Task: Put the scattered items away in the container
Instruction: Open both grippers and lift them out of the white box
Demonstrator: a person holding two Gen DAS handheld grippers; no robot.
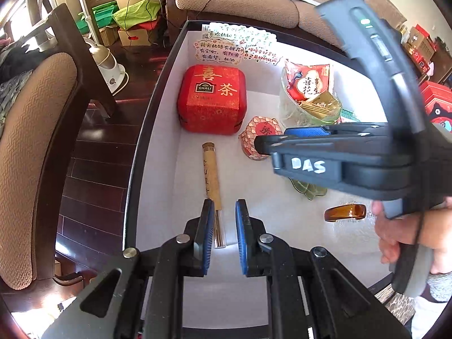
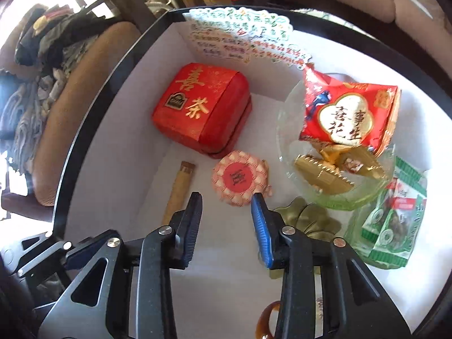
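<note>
Currently most items, including the red box [image 1: 210, 99] and tube [image 1: 212, 175], lie inside the container [image 1: 158, 90]; both tools, left tool [image 1: 221, 237] and right tool [image 2: 226, 226], are apart and empty.

Tea box [image 1: 210, 99] in container [image 1: 158, 90] at back-left; tube [image 1: 211, 175] before it; round packet [image 1: 258, 138] right of tube.

At the left of your left-wrist view stands a chair with a tan woven cushion [image 1: 31, 152] and dark wooden frame [image 1: 70, 65], over a dark wood floor [image 1: 96, 152]. At upper left you see green bags [image 1: 132, 14] piled on cardboard boxes [image 1: 132, 35]. A beige sofa [image 1: 237, 0] spans the top. Red boxes [image 1: 436, 96] sit at the right edge.
</note>
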